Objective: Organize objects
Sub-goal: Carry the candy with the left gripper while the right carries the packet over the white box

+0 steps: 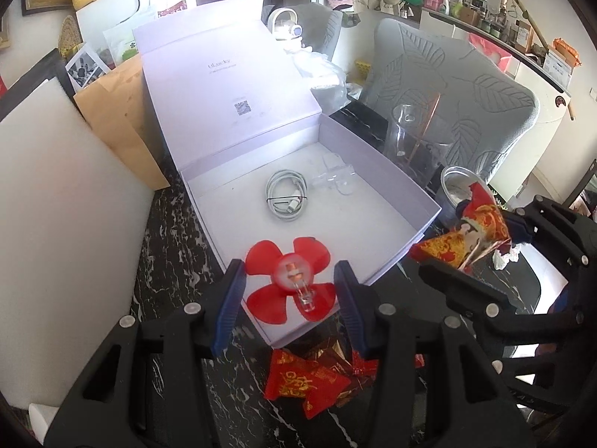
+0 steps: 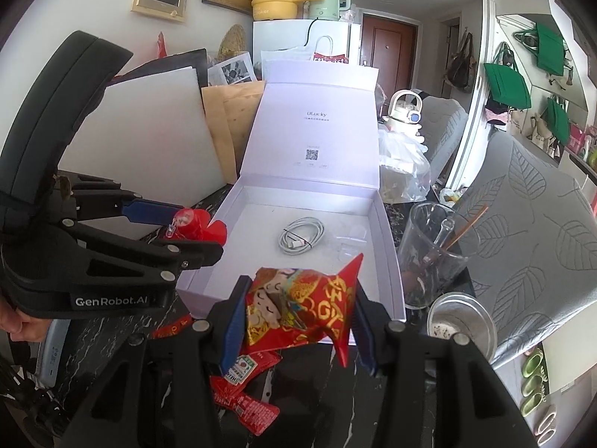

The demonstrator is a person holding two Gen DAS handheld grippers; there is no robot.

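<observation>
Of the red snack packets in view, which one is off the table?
The large red-and-gold packet, clamped between the right gripper fingers at the white box's near edge. The other red packets lie on the dark table.

The left tongs (image 1: 289, 291) point steeply down, jaws partly closed and clamped on what they carry. The right tongs (image 2: 298, 304) tilt down too, gripping likewise, just beside them. A hand (image 2: 15, 326) grips the left handle.

Grey leaf-patterned chairs (image 1: 459, 86), daylight
</observation>
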